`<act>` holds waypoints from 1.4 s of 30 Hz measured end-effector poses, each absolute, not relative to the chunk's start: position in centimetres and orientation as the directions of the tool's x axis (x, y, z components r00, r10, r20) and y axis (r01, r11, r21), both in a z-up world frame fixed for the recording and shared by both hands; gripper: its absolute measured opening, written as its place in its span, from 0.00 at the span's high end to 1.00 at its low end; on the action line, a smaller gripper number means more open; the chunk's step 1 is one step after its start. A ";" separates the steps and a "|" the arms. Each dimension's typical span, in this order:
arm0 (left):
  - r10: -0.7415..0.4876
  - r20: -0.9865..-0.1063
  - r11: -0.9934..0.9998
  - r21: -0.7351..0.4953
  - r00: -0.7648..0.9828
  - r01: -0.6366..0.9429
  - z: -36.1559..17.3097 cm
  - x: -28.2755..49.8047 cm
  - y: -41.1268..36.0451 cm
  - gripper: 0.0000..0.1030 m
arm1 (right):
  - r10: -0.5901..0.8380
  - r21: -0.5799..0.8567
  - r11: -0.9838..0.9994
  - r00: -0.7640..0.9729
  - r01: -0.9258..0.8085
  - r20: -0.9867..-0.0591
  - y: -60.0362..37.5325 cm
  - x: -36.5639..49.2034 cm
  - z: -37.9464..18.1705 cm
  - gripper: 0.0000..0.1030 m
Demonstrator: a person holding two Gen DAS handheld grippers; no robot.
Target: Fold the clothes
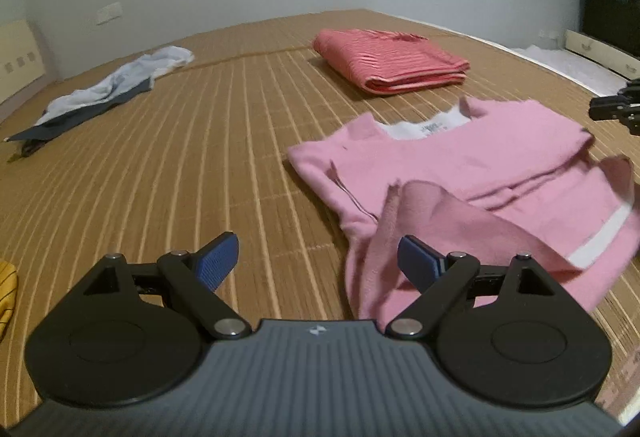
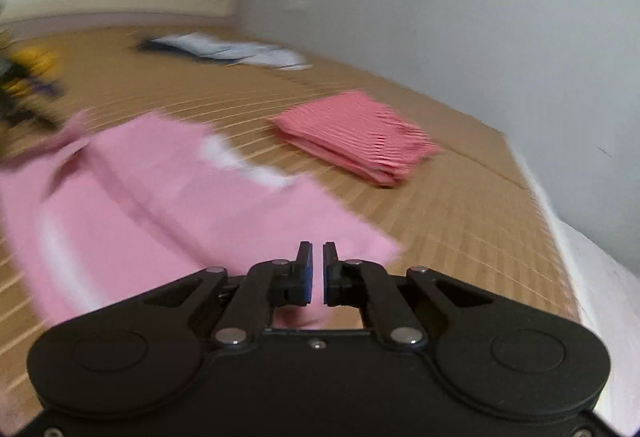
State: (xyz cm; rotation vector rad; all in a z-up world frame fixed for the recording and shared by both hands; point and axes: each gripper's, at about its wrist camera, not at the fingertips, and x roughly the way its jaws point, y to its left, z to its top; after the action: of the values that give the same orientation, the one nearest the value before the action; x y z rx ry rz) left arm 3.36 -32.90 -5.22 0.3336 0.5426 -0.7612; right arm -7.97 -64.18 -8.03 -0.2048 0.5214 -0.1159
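A pink top [image 1: 460, 173] is seen spread on the bamboo mat [image 1: 200, 165], neck opening with its white label turned toward the far wall, and part of the cloth is already doubled over: a flap lies thrown across the near corner, and a long crease runs across the body. The step in hand is judged to be the folding of this garment, somewhere in its middle, since the shape is neither flat nor yet a tidy packet. Beyond it, a coral striped garment [image 1: 390, 59] is found lying as a neat folded stack, while a blue and white garment [image 1: 104, 93] is left crumpled well apart at the far left, and a yellow cloth [image 1: 6, 297] is glimpsed at the edge. The left gripper [image 1: 318, 261] is held low over the mat beside the near flap, level and pointing along the mat, its blue pads spread wide with nothing between them. The right gripper [image 2: 316, 273] is held over the opposite edge of the top; its fingers are drawn nearly together with a thin gap, and pink cloth appears to run up into that gap, though the blur leaves this uncertain. Next, the loose flap would need to be taken and laid flat, with both edges kept aligned.
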 end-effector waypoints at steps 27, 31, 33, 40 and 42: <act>-0.599 -0.613 0.540 0.166 0.515 0.825 -7.5 2.0 -37.5 0.13 | 0.091 -0.403 0.758 0.695 -0.512 -0.713 -59.7 -9.5 -10.4 0.93; -0.537 -0.597 0.663 0.138 0.596 0.735 -7.4 3.5 -37.5 0.15 | 0.061 -0.298 0.917 0.831 -0.266 -0.553 -62.5 -8.8 -8.0 0.93; -0.520 -0.598 0.705 0.103 0.610 0.702 -7.3 4.4 -36.9 0.15 | 0.032 -0.216 0.962 0.857 -0.166 -0.515 -64.2 -8.2 -7.7 0.93; -0.534 -0.600 0.742 0.004 0.595 0.671 -7.1 5.6 -35.8 0.14 | -0.040 -0.137 0.990 0.827 -0.045 -0.561 -65.9 -6.7 -10.5 0.69; -0.574 -0.596 0.723 -0.047 0.562 0.689 -7.0 5.7 -35.7 0.14 | -0.038 -0.116 0.993 0.833 -0.032 -0.553 -66.1 -7.4 -10.4 0.61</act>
State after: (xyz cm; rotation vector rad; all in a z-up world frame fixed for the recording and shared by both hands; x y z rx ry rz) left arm 5.68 -35.72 -7.04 0.2001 0.6254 -0.7493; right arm -7.35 -66.07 -10.42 -0.1218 0.5874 -0.0033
